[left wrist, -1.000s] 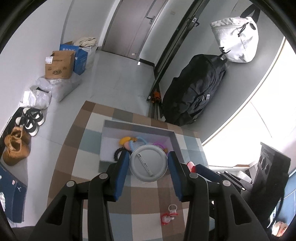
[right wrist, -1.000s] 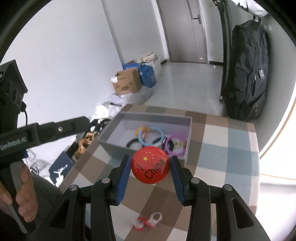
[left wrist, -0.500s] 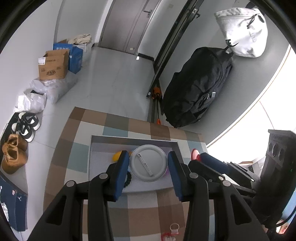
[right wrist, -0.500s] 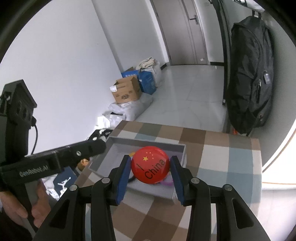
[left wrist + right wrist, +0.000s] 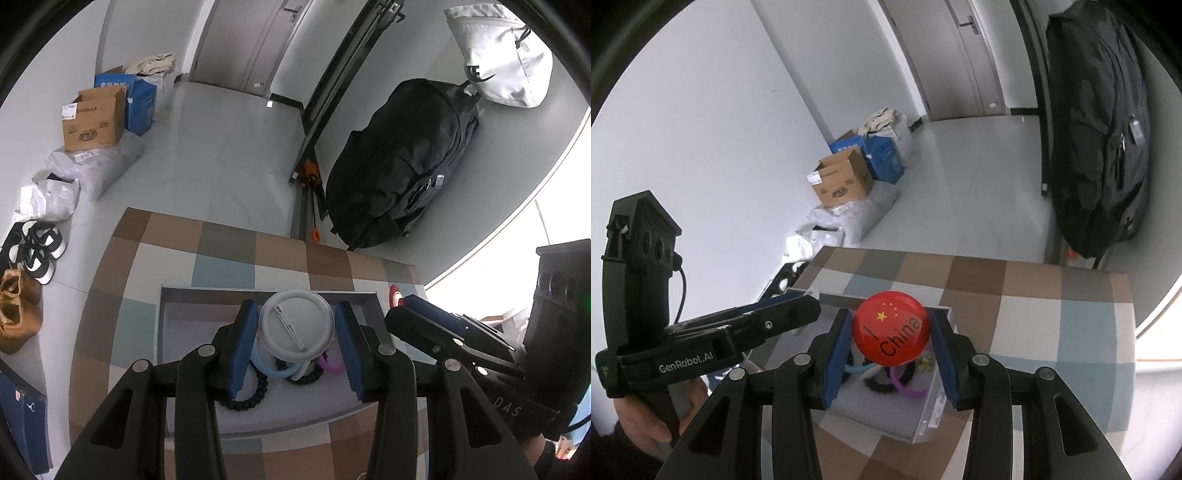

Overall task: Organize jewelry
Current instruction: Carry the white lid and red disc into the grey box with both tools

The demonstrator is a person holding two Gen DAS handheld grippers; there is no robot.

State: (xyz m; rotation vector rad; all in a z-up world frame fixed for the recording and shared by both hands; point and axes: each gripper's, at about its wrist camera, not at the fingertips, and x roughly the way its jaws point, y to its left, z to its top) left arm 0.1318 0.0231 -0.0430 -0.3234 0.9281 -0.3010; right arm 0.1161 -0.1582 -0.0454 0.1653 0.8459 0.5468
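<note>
My left gripper [image 5: 295, 326] is shut on a round badge [image 5: 296, 325], its grey pin back facing me, held over the grey box [image 5: 173, 295]. My right gripper [image 5: 891, 334] is shut on a red "I China" badge [image 5: 891, 334], held over the same box [image 5: 925, 421]. Inside the box lie a black bead bracelet [image 5: 245, 400], a light blue ring [image 5: 275, 369] and a purple ring [image 5: 908, 392]. The right gripper's edge and its red badge [image 5: 395, 295] show at the right of the left wrist view. The left gripper body [image 5: 720, 339] shows at the left of the right wrist view.
The box sits on a checked tablecloth [image 5: 221, 251] on a small table. Beyond are a black backpack [image 5: 399, 162], a white bag [image 5: 498, 55], cardboard boxes [image 5: 94, 120], shoes [image 5: 22, 295] and a door. The table edge is close behind the box.
Both grippers have moved forward and over the box, each still holding its badge. The box now lies directly under the fingers in both views.
</note>
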